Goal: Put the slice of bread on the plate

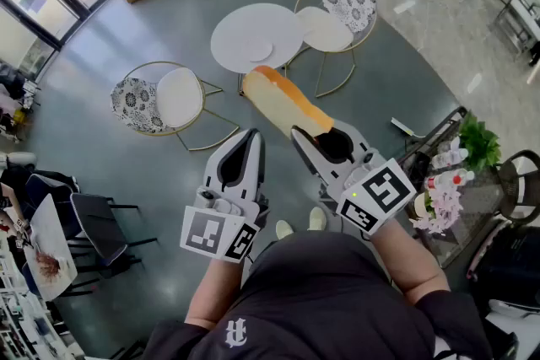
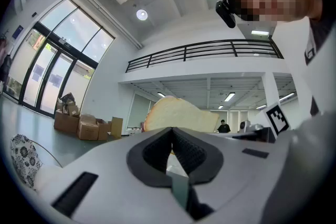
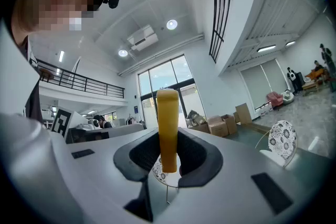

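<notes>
Plainly, the jaws of the right gripper [image 3: 168, 140] are clenched on the slice of bread [image 3: 167, 113]. They pinch its lower end, so the slice stands edge-on between the pads and rises clear above them. The jaws of the left gripper [image 2: 171, 131] are pressed together with nothing between them, and that gripper hangs idle at 9 o'clock of the right one, near it but apart.

In the head view the bread juts out from the right jaws toward 11 o'clock, held in the air over the grey floor [image 1: 101, 38]. Beyond it, at 12 o'clock, stands a round white desk [image 1: 245, 25] with what looks like a small white plate [image 1: 260, 52] near its closer edge. Patterned chairs flank the desk, one [image 1: 156, 99] at 8 o'clock and one [image 1: 346, 0] at 2 o'clock.

As a judgement, the pickup is done and the carry is under way. The slice appears not yet over the plate. What remains is to bring it above the plate, lower it flat and release the right jaws.
</notes>
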{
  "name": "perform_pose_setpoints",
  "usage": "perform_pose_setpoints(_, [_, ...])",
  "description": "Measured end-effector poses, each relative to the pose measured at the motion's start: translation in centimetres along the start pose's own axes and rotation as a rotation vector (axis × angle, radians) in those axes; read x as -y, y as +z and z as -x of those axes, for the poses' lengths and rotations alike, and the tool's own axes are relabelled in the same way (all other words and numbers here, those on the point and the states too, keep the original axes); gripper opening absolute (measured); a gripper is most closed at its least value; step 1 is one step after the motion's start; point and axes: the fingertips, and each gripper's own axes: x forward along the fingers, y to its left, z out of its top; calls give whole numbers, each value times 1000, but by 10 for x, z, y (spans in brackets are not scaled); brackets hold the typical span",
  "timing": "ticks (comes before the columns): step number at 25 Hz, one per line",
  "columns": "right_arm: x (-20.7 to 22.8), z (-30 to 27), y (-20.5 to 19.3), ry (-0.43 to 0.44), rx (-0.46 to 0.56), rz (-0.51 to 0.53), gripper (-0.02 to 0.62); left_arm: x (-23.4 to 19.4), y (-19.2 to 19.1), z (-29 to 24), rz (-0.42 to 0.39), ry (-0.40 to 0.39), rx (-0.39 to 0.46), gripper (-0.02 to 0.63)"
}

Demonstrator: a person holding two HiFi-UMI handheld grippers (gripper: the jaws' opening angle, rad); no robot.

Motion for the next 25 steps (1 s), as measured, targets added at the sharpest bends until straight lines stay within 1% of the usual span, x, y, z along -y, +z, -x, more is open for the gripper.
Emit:
perform_pose_setpoints(7, [-3, 0, -2, 30, -1, -51, 89, 1, -2, 1, 3, -1, -4, 6])
perform_pose_setpoints(14, [6, 3, -3, 18, 11, -42, 89, -1, -8, 1, 4, 10, -10, 6])
perform_pose_setpoints(17, [20, 14, -1, -9, 20, -49, 89, 1, -14, 0, 10, 17, -16, 6])
perform_pose_setpoints(20, [31, 19, 4, -34, 32, -68, 89, -1, -12, 0, 11, 22, -15, 6])
perform_pose_setpoints(25, [30, 18, 2, -25, 32, -95, 89, 0, -12, -2, 12, 23, -18, 6])
